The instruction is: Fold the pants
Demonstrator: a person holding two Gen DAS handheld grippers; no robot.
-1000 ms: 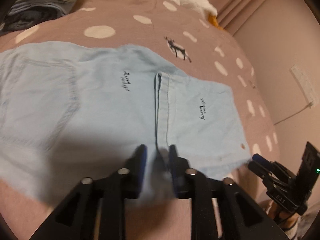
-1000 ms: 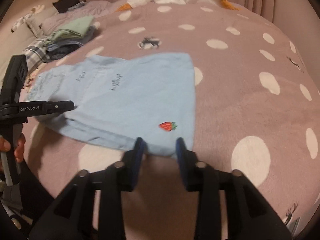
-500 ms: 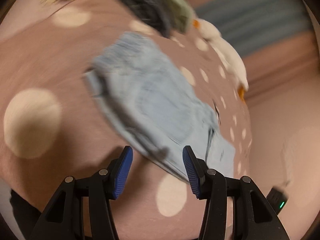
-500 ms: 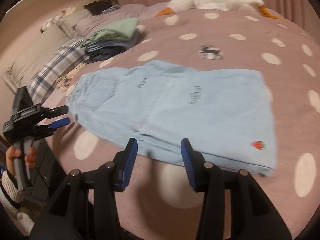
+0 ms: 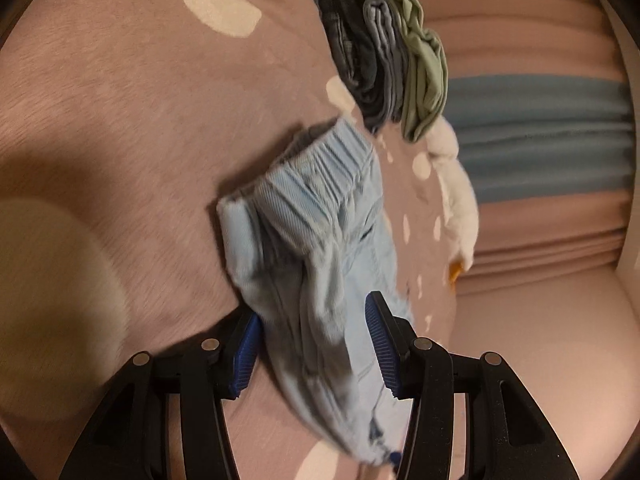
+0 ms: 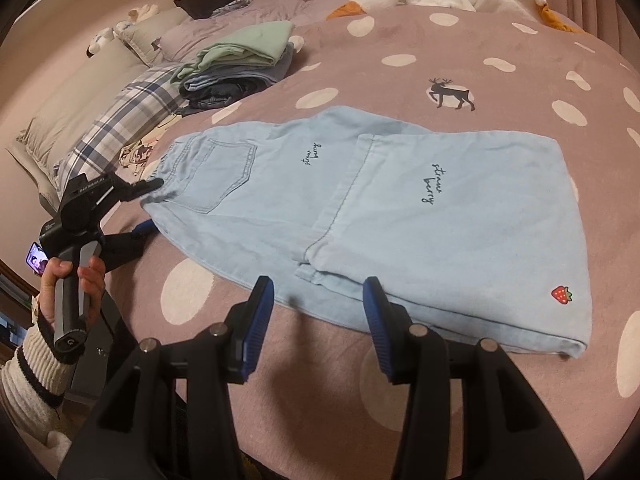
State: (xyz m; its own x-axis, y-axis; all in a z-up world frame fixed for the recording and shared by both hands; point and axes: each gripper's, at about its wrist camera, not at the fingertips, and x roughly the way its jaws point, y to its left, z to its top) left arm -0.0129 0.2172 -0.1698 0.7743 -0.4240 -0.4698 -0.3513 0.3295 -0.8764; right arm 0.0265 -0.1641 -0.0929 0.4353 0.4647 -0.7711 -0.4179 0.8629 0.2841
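My left gripper [image 5: 314,354] straddles the denim pants' [image 6: 360,216] waistband [image 5: 320,176], fingers apart, ready to pinch; right gripper [image 6: 319,322] hovers unclosed, empty, near the hem fold.

On the light blue denim pants [image 6: 400,208] spread over the bed, I can read dark cursive stitching on the folded leg nearest my right hand: "straw" above "berry" (set sideways from where I stand). A second dark cursive inscription sits farther along on the same pants, beside the back pocket, but it is too small to make out. The black handheld left gripper [image 6: 150,210] carries small white lettering on its top that begins "GenRobot"; the rest blurs.
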